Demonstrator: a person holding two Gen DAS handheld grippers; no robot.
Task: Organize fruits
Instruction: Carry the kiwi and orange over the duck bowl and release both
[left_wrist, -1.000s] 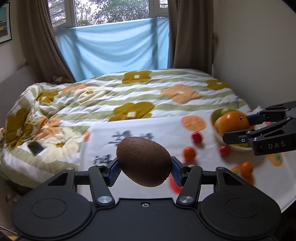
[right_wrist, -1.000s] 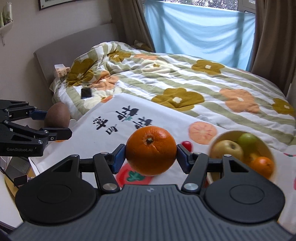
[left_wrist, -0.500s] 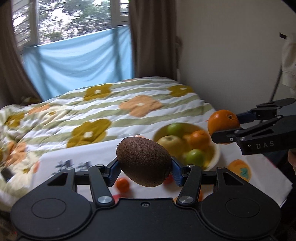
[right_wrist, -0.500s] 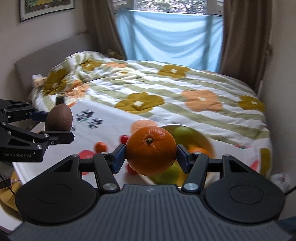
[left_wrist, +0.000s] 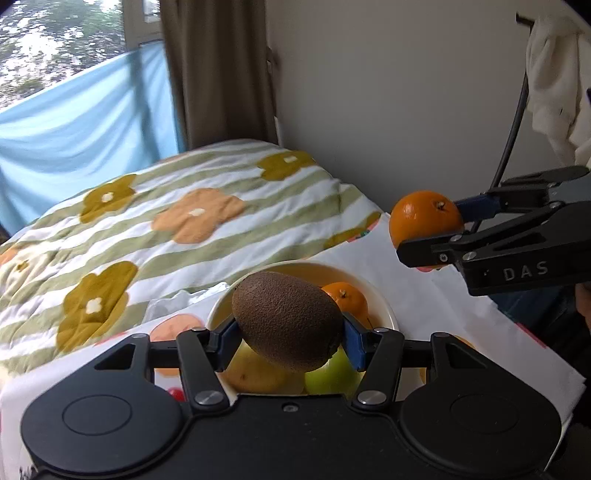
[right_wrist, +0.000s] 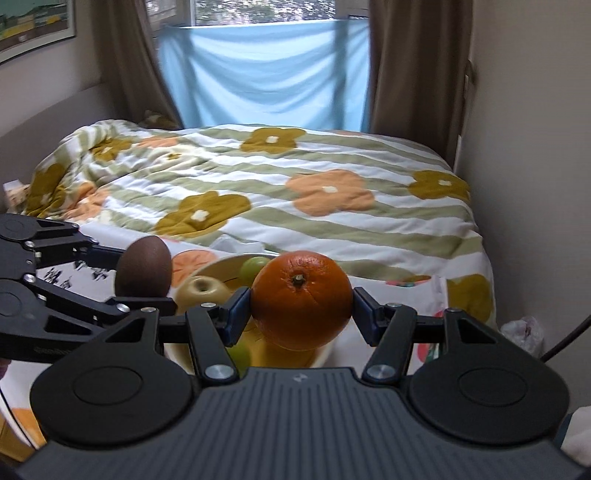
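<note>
Brown and fuzzy, the kiwi (left_wrist: 288, 319) sat clamped between the blue pads of the left tool (left_wrist: 288, 338), held in the air right over the cream bowl (left_wrist: 382, 301). Over on the other side, the right tool (right_wrist: 301, 308) had its jaws closed on the big orange (right_wrist: 301, 299), also aloft, just beside the bowl's far rim in the left wrist view.

Trouble ahead? The bowl already held a yellow apple (right_wrist: 197, 291), a green fruit (right_wrist: 253, 267) and a small mandarin (left_wrist: 345, 299), so it looked crowded. Let go from this height and either round fruit could bounce off the pile, roll over the rim and off the printed cloth (left_wrist: 417, 291). Both tools closing in on one bowl could also knock together.

Compared with a second ago, both tools had swung across from the open cloth, where small red and orange fruits lay loose, to the bowl; each grip looked unchanged.
</note>
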